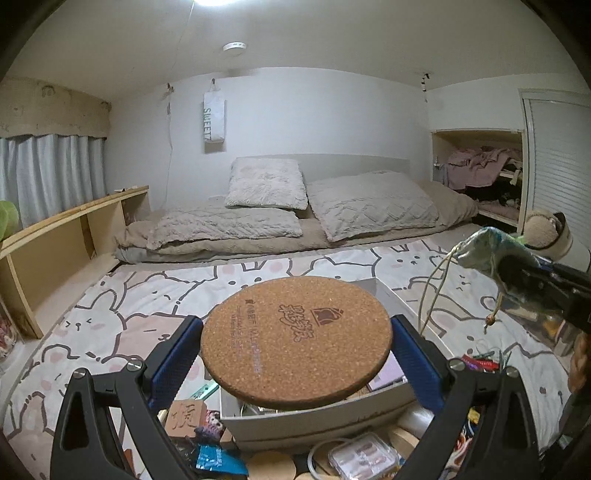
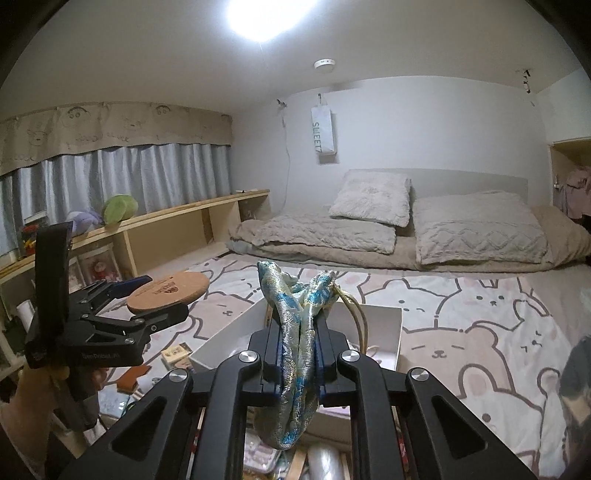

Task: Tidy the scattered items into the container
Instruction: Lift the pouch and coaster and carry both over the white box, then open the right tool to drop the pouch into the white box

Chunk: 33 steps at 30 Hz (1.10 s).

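Am in home bedroom: low bed (image 1: 258, 280) with cartoon-animal sheet, pillows (image 1: 266, 182) at its head, curtained window (image 2: 122, 173) left of bed, clothes-filled closet (image 1: 480, 170) right of bed.

A round, rough, matt cork coaster (image 1: 295, 336); a glossy blue-and-gold brocade cloth pouch (image 2: 297, 354); a smooth white cardboard box (image 2: 384, 328).

- One ceiling lamp (image 2: 264, 14) lights the room; it blows out to white glare in both views.
- Light is even and cool, shadows soft.
- Fisheye bends the walls; dark vignette fills the corners.
- Near clutter at the bottom edge is slightly soft.
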### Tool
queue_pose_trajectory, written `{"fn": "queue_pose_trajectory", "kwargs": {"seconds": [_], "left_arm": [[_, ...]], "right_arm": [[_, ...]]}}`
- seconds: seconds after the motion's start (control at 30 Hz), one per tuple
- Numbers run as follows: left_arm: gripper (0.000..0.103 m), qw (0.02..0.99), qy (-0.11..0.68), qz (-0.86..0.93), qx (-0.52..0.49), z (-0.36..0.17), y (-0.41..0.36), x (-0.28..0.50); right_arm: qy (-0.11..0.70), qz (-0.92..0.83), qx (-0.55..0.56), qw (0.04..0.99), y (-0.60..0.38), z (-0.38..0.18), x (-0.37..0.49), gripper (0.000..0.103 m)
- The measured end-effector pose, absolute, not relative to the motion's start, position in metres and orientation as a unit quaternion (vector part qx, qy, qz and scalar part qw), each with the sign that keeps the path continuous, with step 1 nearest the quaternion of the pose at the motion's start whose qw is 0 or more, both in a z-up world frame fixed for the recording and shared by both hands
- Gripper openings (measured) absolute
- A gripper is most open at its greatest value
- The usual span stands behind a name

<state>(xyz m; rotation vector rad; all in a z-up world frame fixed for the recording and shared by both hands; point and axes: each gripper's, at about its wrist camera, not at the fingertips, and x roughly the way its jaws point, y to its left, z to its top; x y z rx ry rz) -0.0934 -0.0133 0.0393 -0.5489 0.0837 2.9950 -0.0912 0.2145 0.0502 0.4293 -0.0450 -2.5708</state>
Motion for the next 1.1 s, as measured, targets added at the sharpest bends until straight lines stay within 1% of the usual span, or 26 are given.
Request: {"fn": "queue_pose_trajectory", "kwargs": {"seconds": [0.3,0.43,1.1], "left_arm": [[0.1,0.054,0.005,0.982,-0.179,0.047,-0.019,-0.119],[0.1,0.044,0.014,0.984,-0.174,0.047,-0.019,-0.127],[0.1,0.047,0.001,0.974,-0.222,0.009,-0.023,-0.165]], "right_arm": [[-0.025,-0.943,0.195,0.268,0.204,0.048,-0.129,0.014],[-0.023,-0.937,0.222,0.269,0.197,0.041,-0.145,0.014],[0.019,-0.886,0.384,0.258,0.162,-0.041,-0.214,0.014]]}}
